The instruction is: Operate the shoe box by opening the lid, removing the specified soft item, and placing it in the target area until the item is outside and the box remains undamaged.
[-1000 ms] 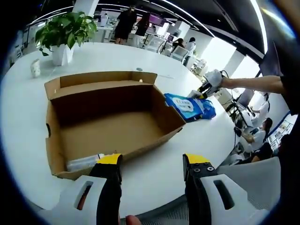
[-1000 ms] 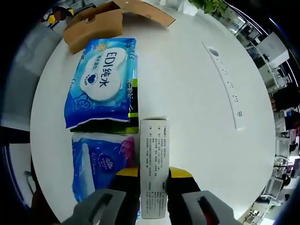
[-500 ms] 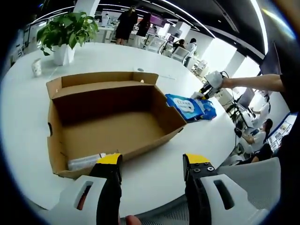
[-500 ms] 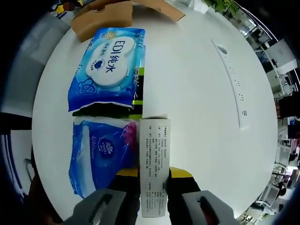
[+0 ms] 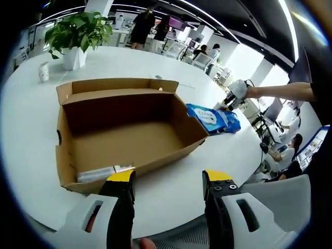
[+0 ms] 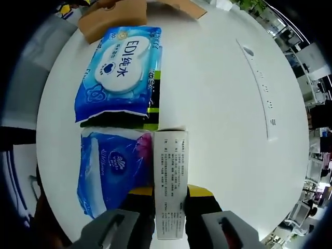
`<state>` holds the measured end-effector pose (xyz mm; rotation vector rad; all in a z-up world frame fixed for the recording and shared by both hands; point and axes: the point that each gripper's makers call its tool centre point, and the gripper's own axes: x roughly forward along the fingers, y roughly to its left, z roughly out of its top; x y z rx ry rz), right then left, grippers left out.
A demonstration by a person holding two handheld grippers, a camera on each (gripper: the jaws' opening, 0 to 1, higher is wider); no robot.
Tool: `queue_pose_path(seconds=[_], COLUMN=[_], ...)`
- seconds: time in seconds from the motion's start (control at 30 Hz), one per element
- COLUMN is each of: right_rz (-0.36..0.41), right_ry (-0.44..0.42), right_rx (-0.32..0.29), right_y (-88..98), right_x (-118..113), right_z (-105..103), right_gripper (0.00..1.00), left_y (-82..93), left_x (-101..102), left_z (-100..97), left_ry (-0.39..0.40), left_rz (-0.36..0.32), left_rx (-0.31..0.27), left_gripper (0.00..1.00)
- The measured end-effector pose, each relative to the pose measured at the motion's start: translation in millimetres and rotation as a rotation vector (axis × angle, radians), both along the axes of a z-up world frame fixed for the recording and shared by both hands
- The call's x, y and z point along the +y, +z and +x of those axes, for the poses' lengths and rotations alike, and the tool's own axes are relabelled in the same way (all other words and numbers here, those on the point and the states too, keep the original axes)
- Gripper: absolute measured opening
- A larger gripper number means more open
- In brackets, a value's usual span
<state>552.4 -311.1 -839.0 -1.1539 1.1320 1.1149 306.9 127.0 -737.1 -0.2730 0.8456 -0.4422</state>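
The open cardboard shoe box (image 5: 124, 140) lies on the white table, and a clear wrapped pack (image 5: 101, 173) rests in its near left corner. My left gripper (image 5: 167, 179) hovers open just in front of the box. Beyond the box's right end lie blue wipe packs (image 5: 212, 118), where the right gripper (image 5: 234, 91) shows, held by an arm. In the right gripper view my right gripper (image 6: 168, 193) is shut on a narrow white printed carton (image 6: 170, 181). Left of it lie a light blue wipes pack (image 6: 120, 70) and a darker blue tissue pack (image 6: 111, 168), with the box corner (image 6: 111, 15) above.
A potted plant (image 5: 78, 36) and a small white cup (image 5: 44, 71) stand on the far left of the table (image 5: 171, 197). Chairs and people are beyond the far edge. A row of grey sockets (image 6: 259, 85) runs along the tabletop right of the carton.
The left view has shifted slightly, bringing the box a little closer to centre. The right gripper with the carton has edged a touch nearer the blue packs; nothing was let go.
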Motion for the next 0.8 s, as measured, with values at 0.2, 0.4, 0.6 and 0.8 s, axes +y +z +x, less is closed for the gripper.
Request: queue_pose_path(seconds=[0.2, 0.4, 0.6, 0.8], right_rz=[0.002, 0.010, 0.032, 0.041], right_ry=[-0.011, -0.040, -0.086, -0.110], right_rx=[-0.005, -0.022, -0.051, -0.070], right_y=[-0.3, 0.4, 14.0, 27.3], right_x=[-0.8, -2.4, -5.5, -6.1], right_z=[2.6, 3.4, 5.2, 0.4], right_gripper=[0.18, 0.18, 0.21, 0.22], left_y=[2.3, 5.0, 8.4, 13.0], left_x=[-2.9, -5.1, -5.4, -6.6], left_z=[-1.0, -2.2, -0.2, 4.1], left_ry=[-0.002, -0.011, -0.018, -0.030], left_rz=[0.001, 0.004, 0.002, -0.008], left_rx=[-0.004, -0.007, -0.014, -0.027], left_gripper=[0.53, 0.53, 0.53, 0.53])
